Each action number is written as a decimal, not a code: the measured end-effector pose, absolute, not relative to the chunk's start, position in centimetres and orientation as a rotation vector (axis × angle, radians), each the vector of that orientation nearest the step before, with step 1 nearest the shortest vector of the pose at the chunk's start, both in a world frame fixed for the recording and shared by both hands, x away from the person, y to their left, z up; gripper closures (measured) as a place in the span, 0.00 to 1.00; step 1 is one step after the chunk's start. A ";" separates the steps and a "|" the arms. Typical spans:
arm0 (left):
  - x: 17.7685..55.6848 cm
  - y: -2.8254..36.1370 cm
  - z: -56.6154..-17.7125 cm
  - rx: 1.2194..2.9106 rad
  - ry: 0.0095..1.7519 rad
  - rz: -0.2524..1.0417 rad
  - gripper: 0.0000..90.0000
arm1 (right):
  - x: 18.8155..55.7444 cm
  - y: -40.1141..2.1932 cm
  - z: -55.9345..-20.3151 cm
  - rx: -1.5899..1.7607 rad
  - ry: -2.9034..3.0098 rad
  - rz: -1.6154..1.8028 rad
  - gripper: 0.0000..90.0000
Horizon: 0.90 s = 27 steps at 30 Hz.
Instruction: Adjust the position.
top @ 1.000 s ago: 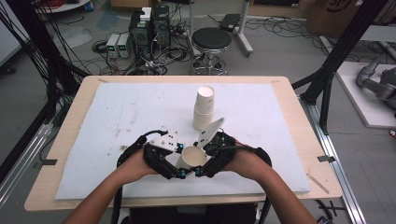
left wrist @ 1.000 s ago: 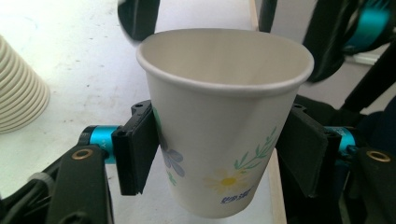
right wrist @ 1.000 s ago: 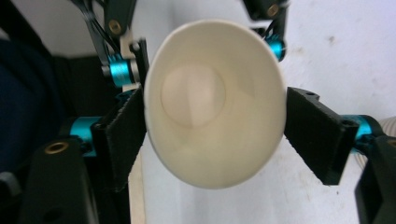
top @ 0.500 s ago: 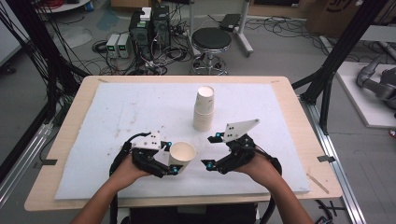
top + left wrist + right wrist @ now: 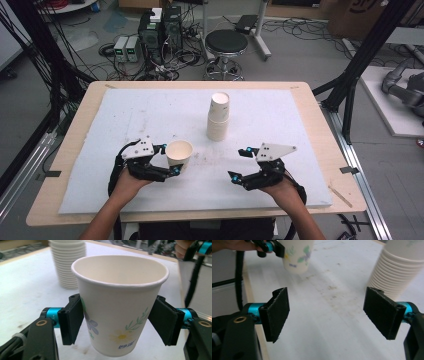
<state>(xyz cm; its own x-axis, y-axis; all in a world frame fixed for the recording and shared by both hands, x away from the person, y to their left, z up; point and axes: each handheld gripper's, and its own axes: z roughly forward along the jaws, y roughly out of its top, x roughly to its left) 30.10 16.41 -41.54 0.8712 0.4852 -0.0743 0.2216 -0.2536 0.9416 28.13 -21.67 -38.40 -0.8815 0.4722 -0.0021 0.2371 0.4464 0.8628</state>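
The paper cup (image 5: 120, 302) sat upright between my left gripper (image 5: 167, 159) pads, which had just been easing apart yet touched it, near the cup stack (image 5: 218, 117); my right gripper (image 5: 240, 164) gaped empty.

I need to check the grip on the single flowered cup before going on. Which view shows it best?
The left gripper view: the flowered cup sits close up between the left gripper pads, upright. The jaws have just been opening. The high view shows the cup small from above; the right gripper view shows its lower part at the frame's top, blurred.
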 end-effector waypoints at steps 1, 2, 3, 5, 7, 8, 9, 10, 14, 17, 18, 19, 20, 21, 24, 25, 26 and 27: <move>30.1 16.8 -41.5 1.824 0.552 0.294 0.34 | 27.9 -22.6 -38.9 0.651 2.411 1.401 0.24; 30.1 16.9 -41.6 1.811 0.563 0.302 0.34 | 27.9 -22.6 -38.9 0.651 2.411 1.401 0.24; 30.2 17.2 -41.5 1.803 0.571 0.316 0.34 | 27.9 -23.3 -39.3 0.700 2.396 1.414 0.24; 30.3 17.7 -41.5 1.785 0.594 0.339 0.34 | 28.0 -23.6 -39.5 0.725 2.390 1.406 0.24; 30.3 18.2 -41.4 1.761 0.610 0.358 0.34 | 28.0 -24.2 -40.0 0.756 2.380 1.406 0.24; 30.2 18.3 -41.3 1.756 0.612 0.368 0.34 | 28.0 -24.5 -40.2 0.769 2.369 1.409 0.24; 30.2 18.6 -41.2 1.744 0.615 0.383 0.34 | 28.0 -24.6 -40.3 0.771 2.359 1.399 0.24; 30.1 18.7 -41.2 1.739 0.617 0.390 0.34 | 28.0 -24.9 -40.6 0.780 2.344 1.381 0.24; 30.1 19.5 -41.0 1.699 0.638 0.406 0.34 | 28.0 -25.2 -40.8 0.781 2.317 1.361 0.24; 30.1 19.9 -41.1 1.694 0.647 0.414 0.33 | 27.9 -25.3 -40.8 0.783 2.308 1.355 0.24; 30.1 20.0 -41.1 1.693 0.650 0.419 0.33 | 28.0 -25.5 -40.9 0.790 2.291 1.368 0.24; 30.0 20.1 -41.1 1.690 0.654 0.421 0.33 | 28.0 -25.5 -40.9 0.790 2.291 1.368 0.24; 30.0 20.1 -41.2 1.689 0.659 0.421 0.33 | 28.0 -25.6 -41.0 0.795 2.286 1.371 0.24; 30.0 20.2 -41.2 1.688 0.661 0.422 0.33 | 28.0 -25.6 -41.0 0.798 2.282 1.374 0.24; 30.0 20.4 -41.3 1.685 0.671 0.432 0.33 | 27.6 -25.7 -41.3 0.794 2.286 1.368 0.24; 30.1 20.4 -41.3 1.685 0.673 0.441 0.33 | 27.6 -25.7 -41.3 0.794 2.286 1.368 0.24; 30.2 20.5 -41.2 1.686 0.678 0.451 0.33 | 27.6 -25.7 -41.3 0.792 2.282 1.365 0.24; 30.3 20.7 -41.1 1.683 0.686 0.459 0.33 | 27.6 -25.7 -41.3 0.800 2.289 1.367 0.24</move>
